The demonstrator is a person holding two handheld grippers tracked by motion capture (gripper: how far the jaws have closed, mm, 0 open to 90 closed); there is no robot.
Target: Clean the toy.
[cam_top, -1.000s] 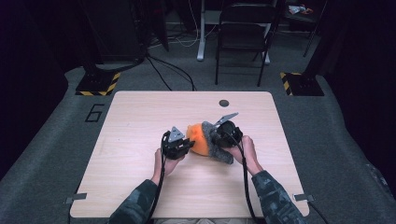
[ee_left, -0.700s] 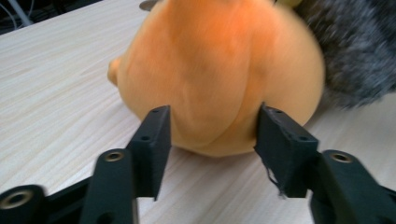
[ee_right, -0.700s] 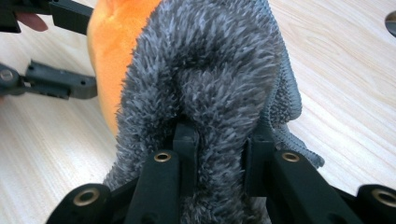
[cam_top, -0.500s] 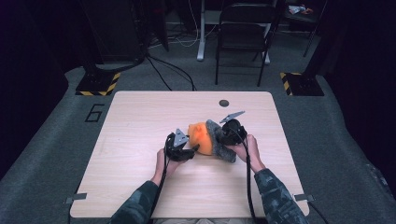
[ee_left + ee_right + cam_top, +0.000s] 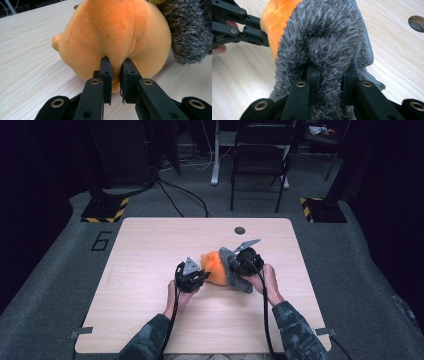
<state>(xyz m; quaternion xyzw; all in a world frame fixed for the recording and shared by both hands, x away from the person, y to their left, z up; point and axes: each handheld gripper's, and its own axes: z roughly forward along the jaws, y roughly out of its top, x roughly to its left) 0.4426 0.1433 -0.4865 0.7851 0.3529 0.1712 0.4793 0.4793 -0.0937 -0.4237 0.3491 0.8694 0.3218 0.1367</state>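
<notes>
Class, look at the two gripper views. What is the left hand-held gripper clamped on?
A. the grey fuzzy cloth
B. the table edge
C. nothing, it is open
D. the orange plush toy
D: in the left gripper view, the left hand-held gripper pinches a fold of the orange plush toy, while the right hand-held gripper grips the grey fuzzy cloth.
</notes>
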